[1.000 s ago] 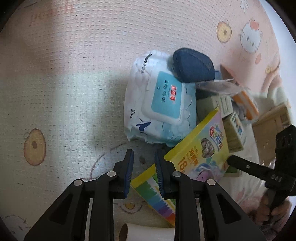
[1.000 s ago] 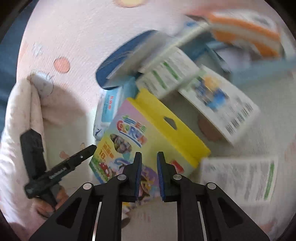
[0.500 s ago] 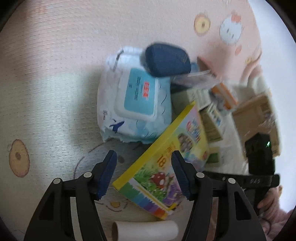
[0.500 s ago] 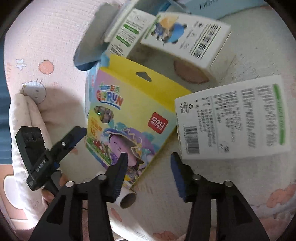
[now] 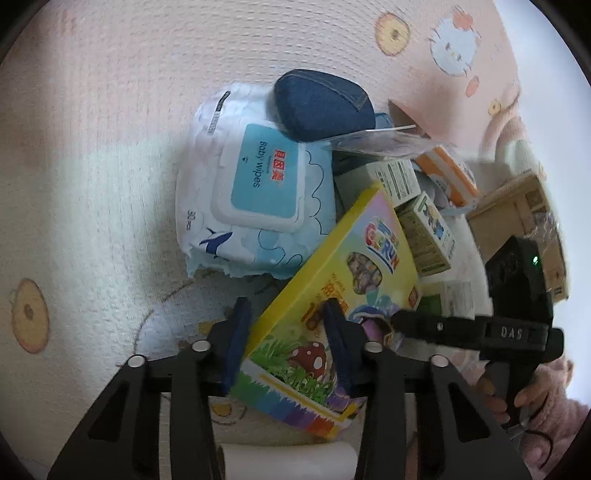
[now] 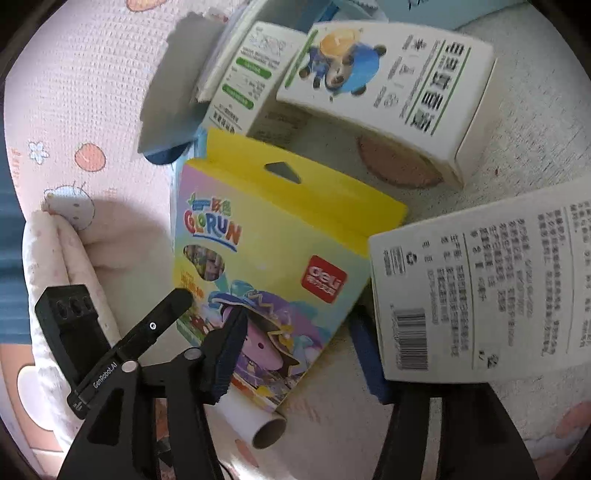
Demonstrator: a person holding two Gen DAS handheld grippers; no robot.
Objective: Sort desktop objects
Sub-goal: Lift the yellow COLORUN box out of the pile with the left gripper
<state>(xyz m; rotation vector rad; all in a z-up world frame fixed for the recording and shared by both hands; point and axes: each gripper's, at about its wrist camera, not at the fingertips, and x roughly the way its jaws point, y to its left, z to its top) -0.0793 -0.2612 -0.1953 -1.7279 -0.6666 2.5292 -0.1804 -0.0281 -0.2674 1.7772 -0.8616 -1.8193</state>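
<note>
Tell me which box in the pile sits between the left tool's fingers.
The yellow crayon box, the only box lying between the left tool fingers; the white boxes lie beyond.

crayon box: COLORUN, deli | wipes pack: Baby wipes

1. A pink woven mat printed with cartoons spreads ahead of the left gripper and out to its left.
2. A yellow doughnut print lies on the mat far to that gripper's left; a white cat-face print lies far ahead and to its right, with another doughnut print just beside it.
3. A folded pink cloth lies on the mat to the left of the right gripper.
4. A peach print and a small white flower print show ahead and to the left of the right gripper, beyond the cloth.
5. A blue strip runs along the far left edge, past the cloth.
</note>
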